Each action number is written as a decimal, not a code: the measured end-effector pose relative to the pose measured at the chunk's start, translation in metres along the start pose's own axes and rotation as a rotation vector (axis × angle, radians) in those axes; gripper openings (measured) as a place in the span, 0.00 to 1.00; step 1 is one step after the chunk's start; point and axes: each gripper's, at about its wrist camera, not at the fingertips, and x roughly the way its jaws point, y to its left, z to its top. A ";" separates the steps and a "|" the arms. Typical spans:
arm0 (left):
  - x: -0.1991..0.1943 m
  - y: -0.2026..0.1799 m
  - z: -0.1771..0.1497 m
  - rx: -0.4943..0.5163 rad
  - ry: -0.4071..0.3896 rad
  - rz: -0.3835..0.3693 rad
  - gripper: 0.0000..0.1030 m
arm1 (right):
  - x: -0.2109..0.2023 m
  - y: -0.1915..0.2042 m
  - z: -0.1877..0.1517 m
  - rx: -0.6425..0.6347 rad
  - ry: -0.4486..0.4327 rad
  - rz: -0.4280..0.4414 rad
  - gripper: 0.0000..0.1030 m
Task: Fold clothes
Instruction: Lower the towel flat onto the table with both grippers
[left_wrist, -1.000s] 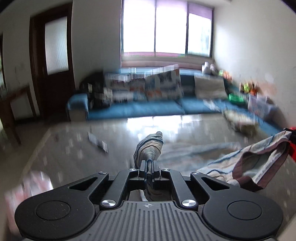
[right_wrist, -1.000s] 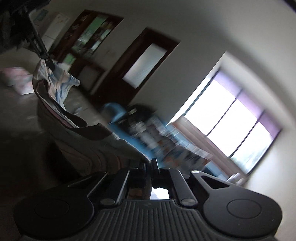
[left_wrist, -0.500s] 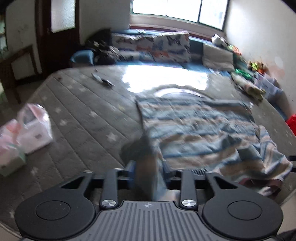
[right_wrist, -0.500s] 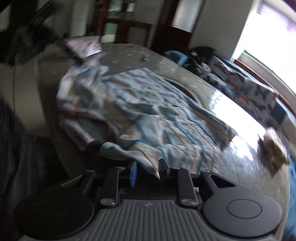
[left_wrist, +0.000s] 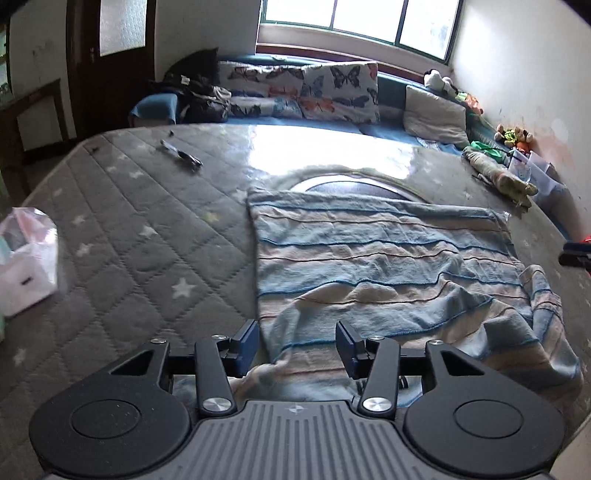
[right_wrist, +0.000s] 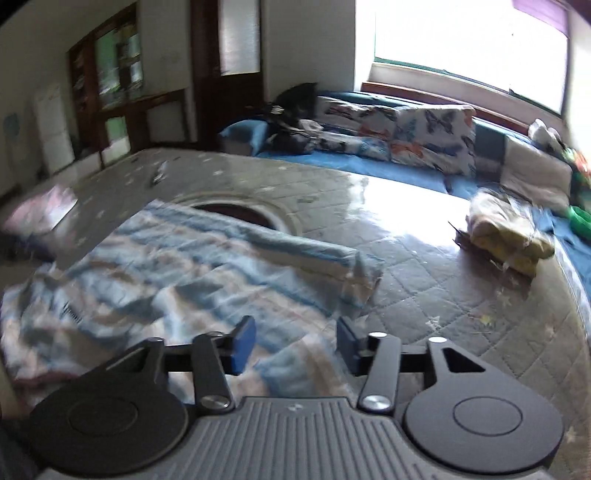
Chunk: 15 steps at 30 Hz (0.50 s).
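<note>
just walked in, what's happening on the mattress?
A person with handheld tongs in each hand is folding a striped blue garment spread on the grey quilted mattress. Both the left tongs and right tongs are open above its near edge, gripping nothing. The garment lies mostly flat, rumpled along the near side. No fold is visible yet.

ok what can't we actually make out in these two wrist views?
- Striped garment: near hem hidden behind the left gripper body, left wrist view; which kind of clothing, unclear.
- Same garment, right wrist view: motion blur smears its left side.
- Dark object: cut off by the right edge, left wrist view.
- Small item on the mattress: too small to identify.
- Right gripper: open.
</note>
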 end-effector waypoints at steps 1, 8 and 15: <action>0.005 -0.001 0.001 -0.002 0.004 -0.004 0.48 | 0.010 -0.007 0.003 0.023 0.007 -0.002 0.50; 0.028 0.003 0.005 -0.045 0.032 0.005 0.50 | 0.086 -0.050 0.014 0.200 0.070 0.039 0.55; 0.044 0.009 0.008 -0.077 0.072 0.034 0.51 | 0.129 -0.084 0.019 0.342 0.063 0.215 0.60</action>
